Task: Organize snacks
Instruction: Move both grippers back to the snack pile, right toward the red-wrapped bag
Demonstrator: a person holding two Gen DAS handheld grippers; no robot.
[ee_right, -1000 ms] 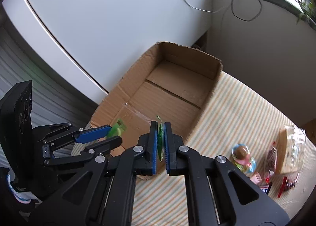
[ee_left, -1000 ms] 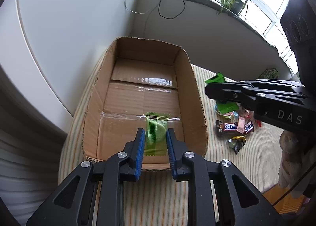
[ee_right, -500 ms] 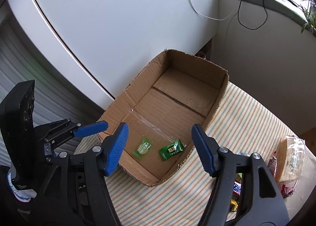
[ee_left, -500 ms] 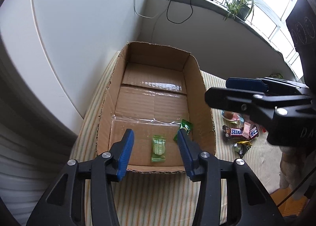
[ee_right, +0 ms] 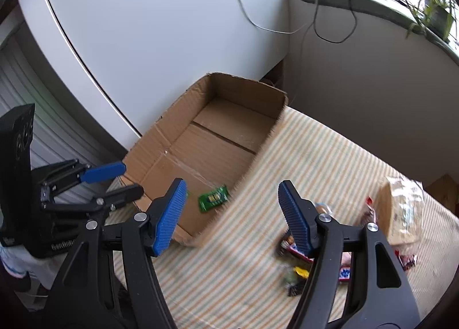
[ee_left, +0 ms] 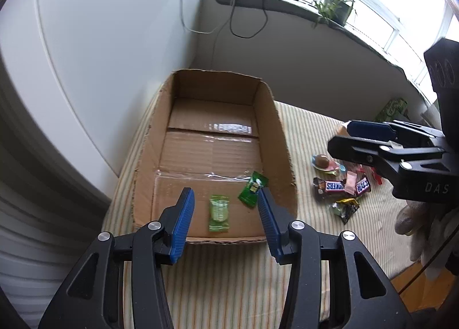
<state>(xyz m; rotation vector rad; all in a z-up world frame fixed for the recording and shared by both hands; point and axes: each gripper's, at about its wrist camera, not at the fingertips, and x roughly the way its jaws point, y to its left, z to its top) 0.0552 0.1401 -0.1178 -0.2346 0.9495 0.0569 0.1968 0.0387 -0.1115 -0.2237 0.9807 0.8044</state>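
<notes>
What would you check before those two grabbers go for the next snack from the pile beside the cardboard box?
1. Left gripper empty, jaws apart: ok.
2. Right gripper empty, jaws apart: ok.
3. Light green packet lying flat inside the cardboard box: ok.
4. Dark green packet inside the box, near its right wall: ok.
5. Snack pile on the striped cloth within view: ok.
6. Snacks separate enough to grab just one: cannot tell; several wrappers overlap.
</notes>
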